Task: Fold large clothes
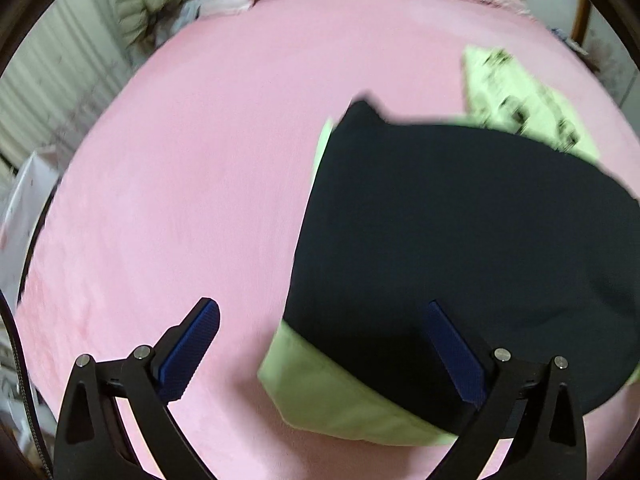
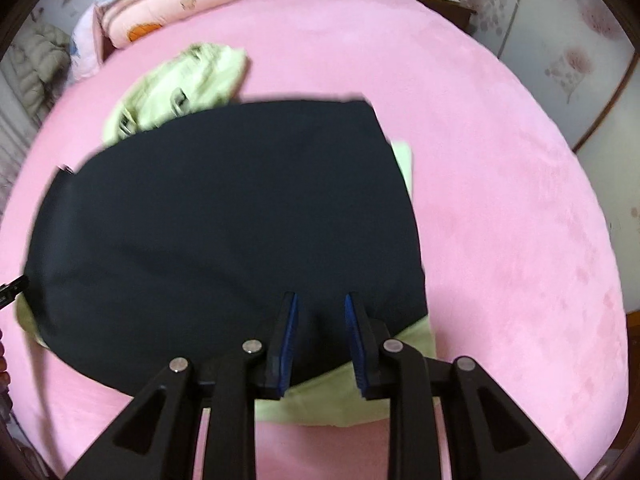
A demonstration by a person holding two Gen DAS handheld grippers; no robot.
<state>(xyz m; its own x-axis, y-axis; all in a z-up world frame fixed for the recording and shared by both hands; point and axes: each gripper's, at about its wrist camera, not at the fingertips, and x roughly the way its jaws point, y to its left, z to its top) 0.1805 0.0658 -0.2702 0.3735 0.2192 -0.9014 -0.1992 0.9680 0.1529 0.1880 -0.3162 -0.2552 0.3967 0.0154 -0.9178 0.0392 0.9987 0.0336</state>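
Observation:
A dark navy garment (image 1: 460, 240) (image 2: 224, 216) lies folded flat on the pink bed (image 1: 180, 160) (image 2: 500, 200). Under it is a light green garment (image 1: 340, 392) (image 2: 176, 84), which sticks out at the near edge and the far corner. My left gripper (image 1: 320, 308) hovers wide open over the navy garment's left edge, one finger above bare bedding and the other above the cloth. My right gripper (image 2: 320, 300) hangs over the navy garment's near right edge. Its jaws stand narrowly apart and the cloth shows flat below the gap, not pinched.
Folded quilts and pillows (image 2: 160, 4) are stacked at the head of the bed. A puffy beige jacket (image 1: 148, 0) hangs to the left. A wooden nightstand (image 2: 444, 4) and a floral wall panel (image 2: 560, 60) are on the right. A white box (image 1: 24, 208) stands beside the bed's left edge.

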